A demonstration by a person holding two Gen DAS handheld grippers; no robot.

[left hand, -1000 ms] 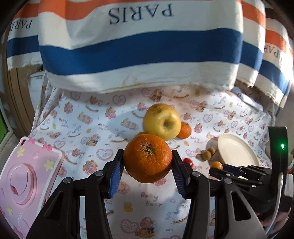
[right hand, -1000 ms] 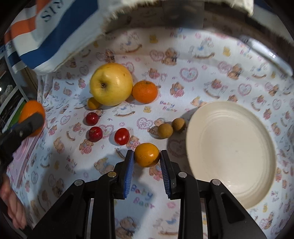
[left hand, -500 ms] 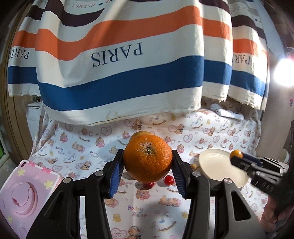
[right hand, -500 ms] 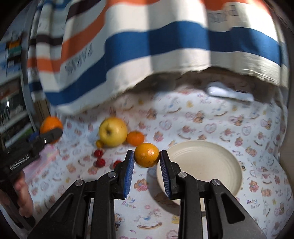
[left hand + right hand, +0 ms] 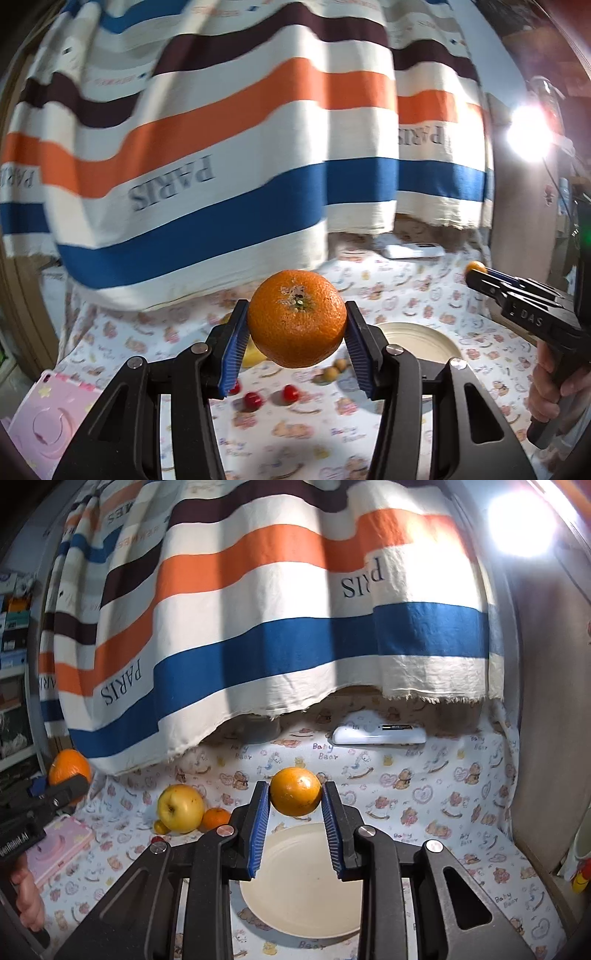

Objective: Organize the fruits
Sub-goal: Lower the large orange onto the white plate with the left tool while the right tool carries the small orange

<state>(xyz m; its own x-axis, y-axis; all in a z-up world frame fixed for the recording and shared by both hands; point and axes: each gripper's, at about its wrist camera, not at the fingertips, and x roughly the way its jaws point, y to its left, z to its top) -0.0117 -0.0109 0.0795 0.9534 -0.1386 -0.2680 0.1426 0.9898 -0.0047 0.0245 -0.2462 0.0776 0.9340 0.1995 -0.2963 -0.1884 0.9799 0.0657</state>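
Gripping a large orange (image 5: pixel 297 318) between its blue pads (image 5: pixel 233 347), the left gripper (image 5: pixel 295 332) is holding the fruit clear of the surface, stem end facing the camera. Its fingers are clamped on the orange's two sides. Likewise, the right gripper (image 5: pixel 295 805) is pinching a small orange (image 5: pixel 295 791) between its own blue pads (image 5: pixel 257 830), fingers pressed tight on it, and is carrying it in the air above the far rim of the cream plate (image 5: pixel 295 904), which is lying empty on the bear-print cloth (image 5: pixel 443 812).

In the left wrist view, the right gripper is showing at the right edge with the small orange at its tip, a hand (image 5: pixel 554 391) wrapping its handle. Below the large orange, two red cherry tomatoes (image 5: pixel 271 397) are sitting on the cloth, with two small brown fruits (image 5: pixel 336 369) just beyond them near the plate's edge. A pink case (image 5: pixel 48 424) is lying at the lower left.

Farther back in the right wrist view, a yellow apple (image 5: pixel 181 808) is resting on the cloth with a small tangerine (image 5: pixel 217 818) touching its right side and a tiny orange fruit (image 5: pixel 160 826) at its left. Behind these, a white device (image 5: pixel 378 734) is lying near the back, and a striped cloth (image 5: pixel 258 627) printed PARIS is hanging over everything. A bright lamp (image 5: pixel 522 522) is glaring at the upper right.
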